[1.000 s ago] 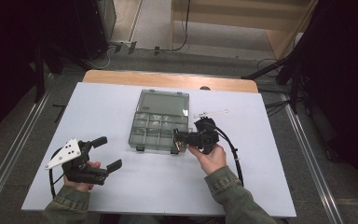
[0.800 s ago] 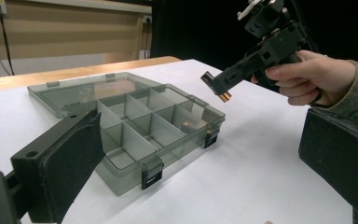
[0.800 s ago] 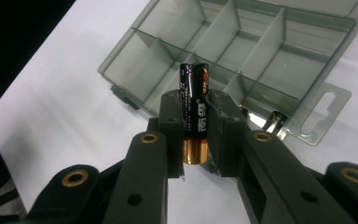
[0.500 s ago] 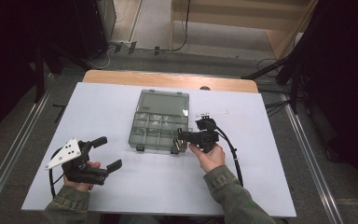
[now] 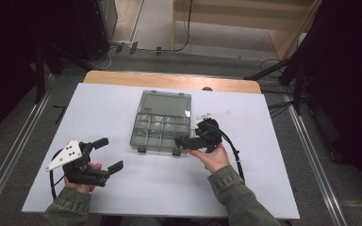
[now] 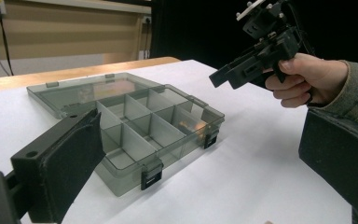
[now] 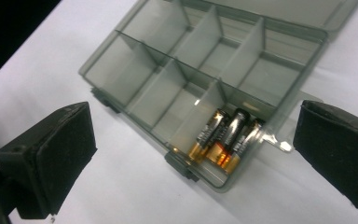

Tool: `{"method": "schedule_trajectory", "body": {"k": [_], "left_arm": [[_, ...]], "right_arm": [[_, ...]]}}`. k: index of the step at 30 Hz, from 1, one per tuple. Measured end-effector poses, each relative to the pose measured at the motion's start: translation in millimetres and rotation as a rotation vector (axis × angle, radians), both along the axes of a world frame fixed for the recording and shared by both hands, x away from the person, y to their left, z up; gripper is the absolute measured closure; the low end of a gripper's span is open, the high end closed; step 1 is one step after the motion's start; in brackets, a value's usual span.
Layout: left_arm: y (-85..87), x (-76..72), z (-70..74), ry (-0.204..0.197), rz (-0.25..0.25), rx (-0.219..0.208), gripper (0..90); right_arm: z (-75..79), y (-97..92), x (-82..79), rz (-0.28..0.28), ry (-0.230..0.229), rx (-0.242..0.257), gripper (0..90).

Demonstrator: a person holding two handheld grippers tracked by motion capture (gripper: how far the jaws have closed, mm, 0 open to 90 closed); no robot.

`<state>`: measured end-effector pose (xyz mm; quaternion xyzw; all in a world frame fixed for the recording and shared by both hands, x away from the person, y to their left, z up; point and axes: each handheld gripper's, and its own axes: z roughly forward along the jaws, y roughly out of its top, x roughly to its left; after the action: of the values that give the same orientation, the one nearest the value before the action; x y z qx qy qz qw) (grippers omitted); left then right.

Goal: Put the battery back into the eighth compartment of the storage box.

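A smoky clear organizer box (image 5: 162, 127) lies in the middle of the white table with its lid folded back. Three gold-and-black batteries (image 7: 223, 137) lie side by side in its near right compartment; the other compartments look bare. My right gripper (image 5: 181, 145) hovers at the box's front right corner. Its jaws have just been opening, and in the right gripper view the right gripper (image 7: 200, 149) stands wide open above the batteries with nothing between the pads. My left gripper (image 5: 111, 153) rests open at the front left, apart from the box (image 6: 135, 121), holding nothing.
A small white strip (image 5: 213, 114) lies on the table just right of the lid. A wooden edge (image 5: 169, 81) borders the table at the back. Black cables (image 5: 233, 150) trail from both grippers. Bare white tabletop (image 5: 146, 188) spreads in front of the box.
The right gripper's jaws have spread apart over the box's front right corner, with the hand barely shifting. The left gripper has stayed where it was.
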<state>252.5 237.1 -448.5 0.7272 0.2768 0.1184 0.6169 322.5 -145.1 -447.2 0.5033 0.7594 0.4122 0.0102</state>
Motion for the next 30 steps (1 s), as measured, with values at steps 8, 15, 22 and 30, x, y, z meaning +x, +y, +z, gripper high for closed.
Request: {"method": "schedule_trajectory", "body": {"k": [8,15,22,30], "left_arm": [[0.0,0.0,0.0,0.0,-0.001,0.0,0.0],[-0.3,-0.3,0.1,0.002,-0.001,-0.007,0.0],[0.2,0.7,0.5,0.0,-0.004,-0.015,0.0],[-1.3,1.9,0.0,0.003,-0.005,-0.007,0.0]], "right_arm": [[6.4,-2.8,-5.9,0.02,-0.089,-0.006,0.0],[9.8,-2.8,-14.2,0.019,-0.161,-0.04,0.0],[16.6,-3.1,-26.9,0.026,-0.226,-0.092,0.0],[16.7,-30.8,-43.9,-0.008,-0.255,-0.111,0.0]]}}
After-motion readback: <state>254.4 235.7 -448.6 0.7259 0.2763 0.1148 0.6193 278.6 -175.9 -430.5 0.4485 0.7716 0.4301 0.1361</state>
